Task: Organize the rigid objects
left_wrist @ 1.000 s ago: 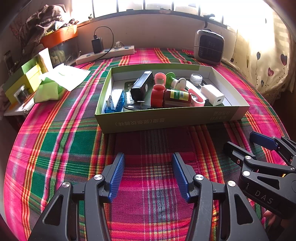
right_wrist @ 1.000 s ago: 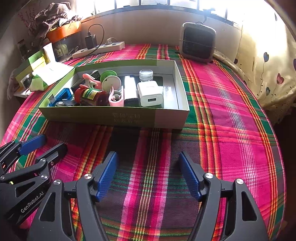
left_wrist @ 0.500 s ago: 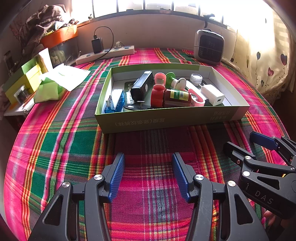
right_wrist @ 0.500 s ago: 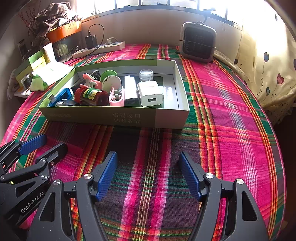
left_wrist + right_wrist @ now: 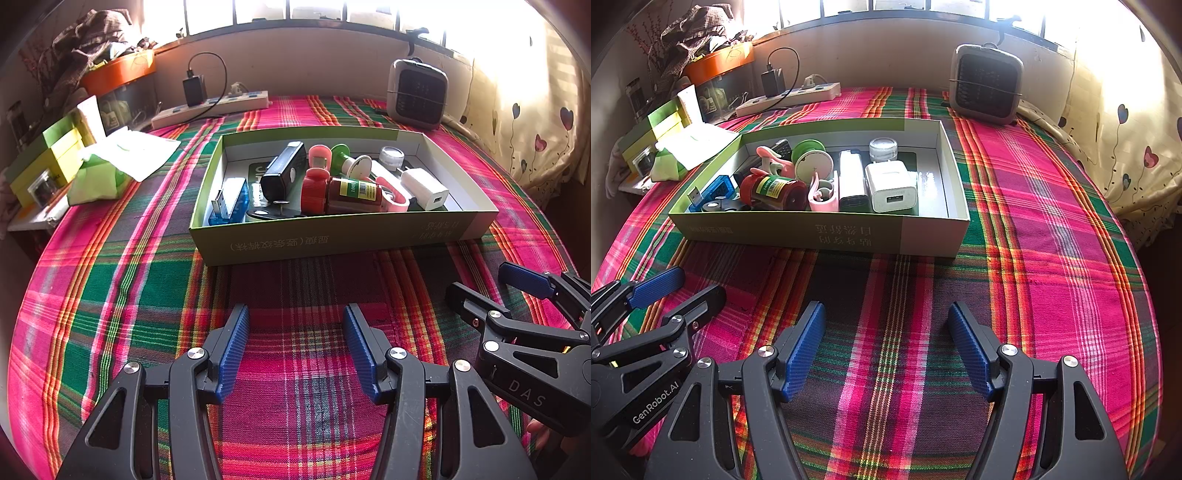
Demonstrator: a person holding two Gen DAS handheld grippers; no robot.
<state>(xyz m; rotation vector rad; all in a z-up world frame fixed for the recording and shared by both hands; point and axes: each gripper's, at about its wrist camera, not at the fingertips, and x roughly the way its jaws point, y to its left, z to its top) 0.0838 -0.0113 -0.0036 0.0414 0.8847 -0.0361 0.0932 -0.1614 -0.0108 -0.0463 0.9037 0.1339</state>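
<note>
A green and white cardboard box (image 5: 332, 236) (image 5: 820, 232) stands on the plaid cloth and holds several small objects: a white charger (image 5: 424, 188) (image 5: 892, 186), a red bottle (image 5: 347, 192) (image 5: 774, 190), a blue USB device (image 5: 229, 201), a black case (image 5: 284, 170), a green spool (image 5: 812, 158) and a pink clip (image 5: 823, 195). My left gripper (image 5: 295, 345) is open and empty, low over the cloth in front of the box. My right gripper (image 5: 886, 347) is open and empty, beside the left one (image 5: 665, 291), also in front of the box.
A small grey heater (image 5: 417, 94) (image 5: 986, 85) stands behind the box at the right. A power strip with a charger (image 5: 210, 105) lies at the back. Green and yellow boxes and a tissue pack (image 5: 96, 177) sit at the left. A curtain (image 5: 1126, 122) hangs at the right.
</note>
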